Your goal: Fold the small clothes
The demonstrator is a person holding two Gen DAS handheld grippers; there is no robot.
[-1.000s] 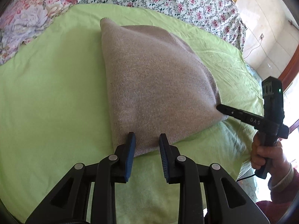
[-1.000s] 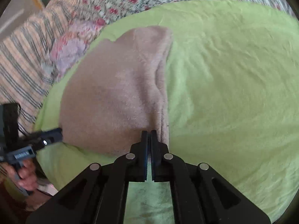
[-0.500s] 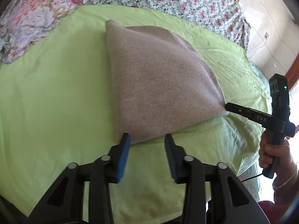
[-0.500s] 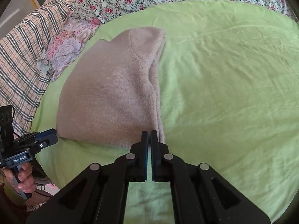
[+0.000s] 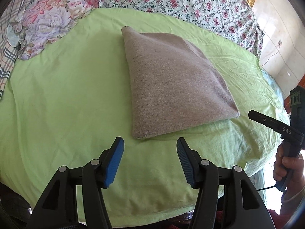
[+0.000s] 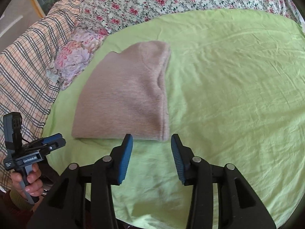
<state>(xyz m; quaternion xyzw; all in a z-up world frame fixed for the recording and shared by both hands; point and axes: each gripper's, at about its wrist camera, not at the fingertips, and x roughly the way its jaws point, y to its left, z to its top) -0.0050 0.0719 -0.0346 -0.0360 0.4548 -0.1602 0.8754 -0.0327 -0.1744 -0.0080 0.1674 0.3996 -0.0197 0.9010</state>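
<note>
A beige knitted garment (image 5: 171, 84) lies folded flat in a rough rectangle on the green sheet (image 5: 66, 99); it also shows in the right wrist view (image 6: 124, 99). My left gripper (image 5: 150, 143) is open and empty, just short of the garment's near left corner. My right gripper (image 6: 152, 140) is open and empty, just short of the garment's near right corner. Each gripper shows from the side in the other view: the right one (image 5: 255, 115), the left one (image 6: 57, 138).
The green sheet (image 6: 228, 95) covers a bed with its front edge close under both grippers. A floral pillow (image 5: 43, 28) and a plaid cover (image 6: 24, 76) lie at the left. A floral bedspread (image 5: 181, 2) lies at the back.
Both grippers have let go of the garment's near edge and drawn back from it. The right gripper went from shut to open. The left opened wider. The garment now lies flat.
</note>
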